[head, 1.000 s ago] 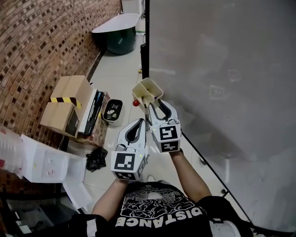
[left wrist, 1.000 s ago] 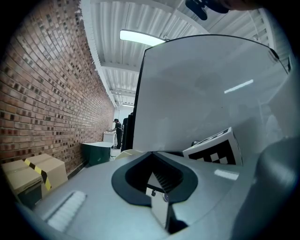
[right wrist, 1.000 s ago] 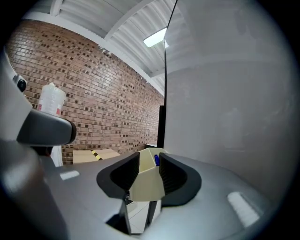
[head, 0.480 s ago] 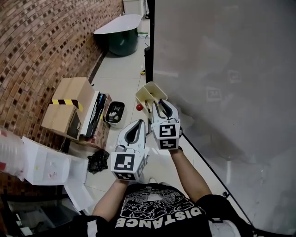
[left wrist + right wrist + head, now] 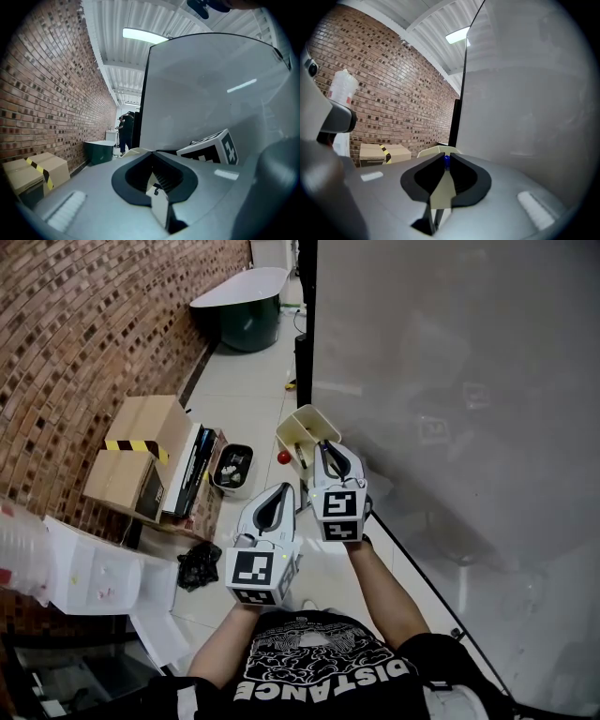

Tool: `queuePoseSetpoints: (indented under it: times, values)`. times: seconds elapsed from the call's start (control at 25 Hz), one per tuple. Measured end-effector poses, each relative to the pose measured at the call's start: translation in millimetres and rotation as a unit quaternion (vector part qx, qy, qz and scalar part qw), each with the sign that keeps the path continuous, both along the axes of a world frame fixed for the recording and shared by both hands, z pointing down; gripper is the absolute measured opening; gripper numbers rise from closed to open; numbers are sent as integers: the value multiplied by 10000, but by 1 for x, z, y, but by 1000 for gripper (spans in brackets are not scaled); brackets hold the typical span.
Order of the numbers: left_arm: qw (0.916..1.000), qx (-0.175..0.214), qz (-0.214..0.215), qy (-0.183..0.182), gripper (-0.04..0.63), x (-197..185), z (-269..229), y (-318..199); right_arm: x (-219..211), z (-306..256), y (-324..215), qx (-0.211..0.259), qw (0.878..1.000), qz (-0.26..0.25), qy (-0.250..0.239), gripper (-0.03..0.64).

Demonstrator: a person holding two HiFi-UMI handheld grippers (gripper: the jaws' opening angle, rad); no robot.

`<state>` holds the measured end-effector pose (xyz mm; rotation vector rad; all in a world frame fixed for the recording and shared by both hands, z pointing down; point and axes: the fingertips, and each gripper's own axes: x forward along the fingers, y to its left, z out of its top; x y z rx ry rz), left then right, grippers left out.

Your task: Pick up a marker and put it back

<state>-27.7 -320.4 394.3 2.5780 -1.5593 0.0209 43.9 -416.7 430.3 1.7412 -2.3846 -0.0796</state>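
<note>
A cream marker holder (image 5: 291, 425) hangs by the whiteboard's lower edge. My right gripper (image 5: 323, 448) reaches into it from above. In the right gripper view its jaws are closing and the tips (image 5: 446, 157) pinch the blue marker (image 5: 446, 161), with the holder's rim (image 5: 431, 151) just behind. Only the marker's blue end shows. A small red object (image 5: 283, 457) sits at the holder's left side. My left gripper (image 5: 286, 487) hangs lower and to the left, shut with nothing between its fingers; in its own view the tips (image 5: 151, 153) meet, with the right gripper's marker cube (image 5: 211, 147) beside them.
A large grey whiteboard (image 5: 450, 381) fills the right. A brick wall (image 5: 84, 324) runs along the left, with cardboard boxes (image 5: 141, 442), a small black bin (image 5: 230, 468) and white sheets (image 5: 103, 577) below it. A dark green tub (image 5: 242, 310) stands far off, near a person (image 5: 126, 133).
The right gripper's jaws have narrowed from wide apart to nearly together inside the holder. The left gripper has stayed where it was.
</note>
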Motion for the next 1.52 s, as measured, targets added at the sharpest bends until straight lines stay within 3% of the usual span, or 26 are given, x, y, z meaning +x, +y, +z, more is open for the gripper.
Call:
queuePoseSetpoints:
  times: [0.84, 1.52]
  values:
    - [9995, 191, -246, 35, 6, 3, -15, 21, 9, -46, 35, 436, 9989, -178, 8, 32]
    - [9991, 376, -13, 217, 6, -2, -30, 40, 1, -112, 112, 1113, 9937, -33, -110, 32]
